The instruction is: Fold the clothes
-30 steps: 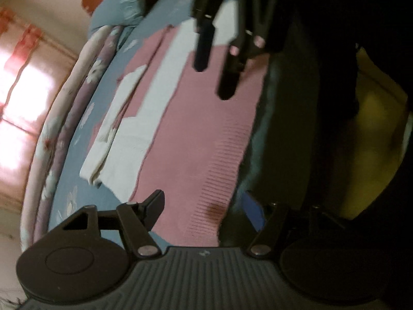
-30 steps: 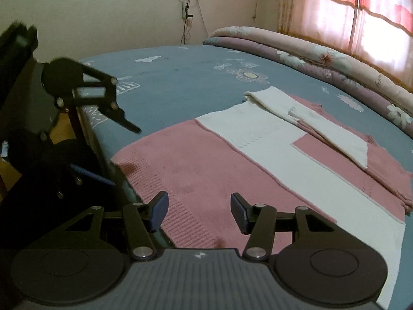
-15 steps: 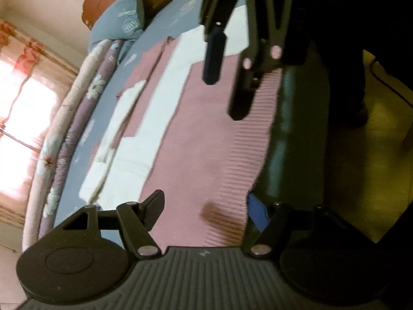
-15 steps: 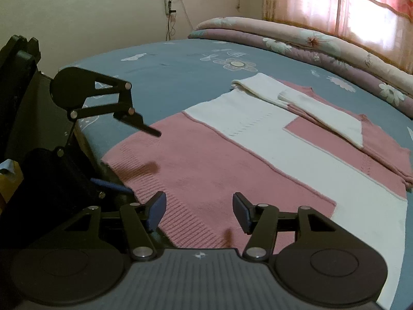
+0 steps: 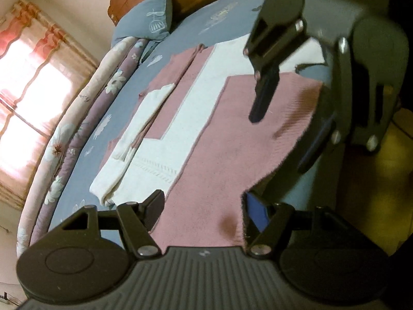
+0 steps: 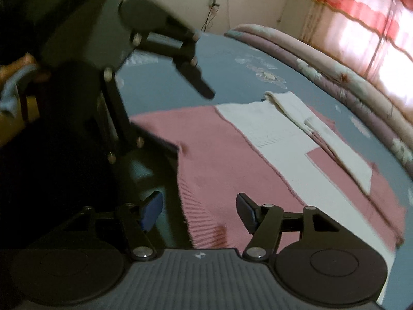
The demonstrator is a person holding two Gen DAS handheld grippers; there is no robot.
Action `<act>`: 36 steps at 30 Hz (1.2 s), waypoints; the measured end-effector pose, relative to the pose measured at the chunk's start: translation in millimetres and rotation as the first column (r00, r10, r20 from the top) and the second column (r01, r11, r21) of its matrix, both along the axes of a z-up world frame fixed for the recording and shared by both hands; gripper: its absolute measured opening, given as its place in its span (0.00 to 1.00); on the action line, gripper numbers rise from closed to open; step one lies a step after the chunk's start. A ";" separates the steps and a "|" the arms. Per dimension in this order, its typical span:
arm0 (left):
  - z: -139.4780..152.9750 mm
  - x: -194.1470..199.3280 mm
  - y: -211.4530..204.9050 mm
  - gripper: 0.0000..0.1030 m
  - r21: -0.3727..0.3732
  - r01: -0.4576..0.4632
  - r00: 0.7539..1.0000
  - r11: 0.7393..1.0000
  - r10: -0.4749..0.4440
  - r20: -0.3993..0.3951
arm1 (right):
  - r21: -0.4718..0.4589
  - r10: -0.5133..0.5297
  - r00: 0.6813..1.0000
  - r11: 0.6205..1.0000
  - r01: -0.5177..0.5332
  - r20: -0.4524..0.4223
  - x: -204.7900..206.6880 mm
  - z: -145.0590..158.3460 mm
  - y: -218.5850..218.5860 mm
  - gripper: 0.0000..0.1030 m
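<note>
Both claws spread wide — left claw [image 5: 204,206] and right claw [image 6: 200,206] straddling the sweater's [image 5: 227,139] near hem on the bed [image 6: 160,85]; apparently a grasping step; next, pinch the hem.

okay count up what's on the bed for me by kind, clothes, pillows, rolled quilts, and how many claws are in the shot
Sweaters: 1, pink and white
Pillows: 1, blue
Rolled quilts: 2, a pale floral one and a purple one beside it
Claws: 2, left claw and right claw, both open
Total: 6
</note>
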State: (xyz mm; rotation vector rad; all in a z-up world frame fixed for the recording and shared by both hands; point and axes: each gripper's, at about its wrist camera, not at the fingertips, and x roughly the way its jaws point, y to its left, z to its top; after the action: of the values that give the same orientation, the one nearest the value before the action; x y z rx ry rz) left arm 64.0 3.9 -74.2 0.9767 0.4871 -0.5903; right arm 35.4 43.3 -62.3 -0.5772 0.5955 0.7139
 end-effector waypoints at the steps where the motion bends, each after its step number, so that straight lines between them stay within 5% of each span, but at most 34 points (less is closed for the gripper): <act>1: -0.1 0.8 0.1 0.69 -0.002 0.000 1.000 1.000 0.000 0.000 | -0.029 0.002 1.000 1.000 -0.002 0.009 1.2 -3.9 3.5 0.58; 4: -0.6 1.3 0.3 0.69 -0.005 -0.002 1.000 1.000 0.002 -0.003 | -0.079 0.024 0.999 0.997 -0.022 0.023 2.6 -12.1 10.9 0.39; 5: -0.2 0.8 0.5 0.69 -0.008 -0.002 1.000 1.000 0.002 -0.005 | -0.079 0.026 0.999 0.997 -0.024 0.024 2.6 -11.6 12.0 0.12; 6: 0.2 0.2 0.7 0.69 -0.011 -0.002 1.000 1.000 0.002 -0.007 | -0.088 0.018 0.999 0.996 -0.016 0.030 2.7 -10.7 13.8 0.06; 12: -0.1 -14.3 -3.5 0.70 -0.008 0.072 0.997 0.997 -0.072 -0.030 | -0.065 -0.009 0.998 0.998 0.014 0.069 2.2 2.3 12.5 0.06; 17: -16.3 -16.2 -18.7 0.68 0.071 0.082 0.997 0.994 -0.082 0.005 | -0.035 -0.031 0.998 0.999 0.033 0.057 7.3 7.2 7.3 0.06; 19: -20.2 -9.5 -23.1 0.56 0.075 0.049 0.999 0.996 -0.050 0.005 | -0.033 -0.030 0.998 0.999 0.032 0.059 6.2 7.6 7.2 0.06; 21: -22.2 -2.2 -26.0 0.27 0.078 0.019 1.000 0.997 -0.017 -0.020 | -0.035 -0.032 0.998 0.999 0.035 0.060 5.5 7.5 7.7 0.06; 24: -25.7 2.3 -28.5 0.08 0.096 -0.006 1.000 0.995 0.008 -0.019 | -0.021 -0.042 0.997 0.999 0.043 0.058 6.3 7.8 6.5 0.06; 32: -16.0 6.6 -25.7 0.07 0.049 -0.065 0.998 0.997 0.065 0.001 | 0.005 -0.168 0.981 0.986 0.169 0.101 -11.2 -1.0 -25.6 0.38; 36: -11.0 10.6 -24.1 0.07 0.025 -0.081 0.997 0.996 0.082 -0.007 | -0.046 -0.268 0.951 0.959 0.278 0.156 -20.1 -17.9 -45.7 0.39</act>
State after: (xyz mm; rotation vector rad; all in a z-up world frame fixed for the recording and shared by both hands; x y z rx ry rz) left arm 74.6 -20.2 -85.3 0.9732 0.5398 -0.5161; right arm 15.3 -2.4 -80.1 -0.5907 0.5489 0.3866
